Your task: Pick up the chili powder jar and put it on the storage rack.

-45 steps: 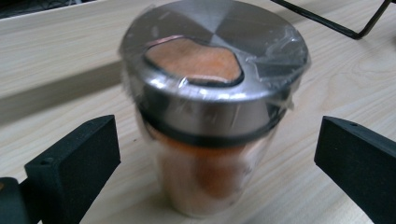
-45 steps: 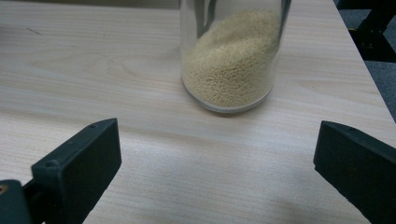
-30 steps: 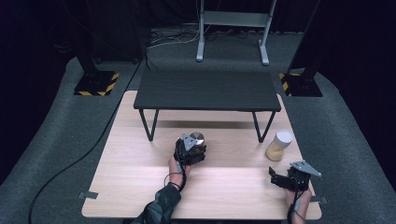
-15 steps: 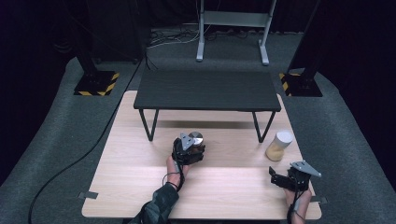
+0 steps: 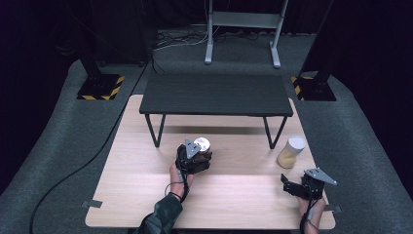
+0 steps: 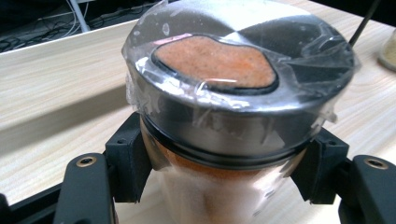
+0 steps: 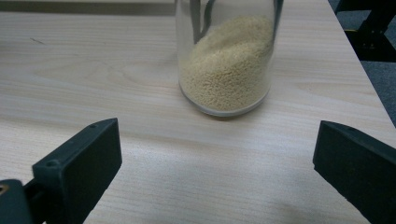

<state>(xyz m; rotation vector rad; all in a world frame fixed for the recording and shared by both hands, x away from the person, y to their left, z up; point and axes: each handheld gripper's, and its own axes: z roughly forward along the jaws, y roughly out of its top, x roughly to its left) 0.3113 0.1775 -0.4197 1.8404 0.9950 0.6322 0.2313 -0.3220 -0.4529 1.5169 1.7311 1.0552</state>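
A glass jar of orange powder (image 6: 219,186) with a metal lid wrapped in clear film (image 6: 233,60) sits between the jaws of my left gripper (image 5: 195,157), which is shut on it at mid-table. The same jar's lid (image 5: 201,144) shows from above. A second glass jar holding pale yellow grains (image 7: 227,65) stands upright near the table's right edge, with a white top (image 5: 291,151) in the high view. My right gripper (image 5: 304,186) is open, its jaws wide apart, a short way in front of that jar and not touching it.
A low black bench (image 5: 216,93) on thin legs stands across the far half of the light wooden table (image 5: 136,185). Grey carpet surrounds the table. The table's right edge (image 7: 359,70) runs close to the yellow jar.
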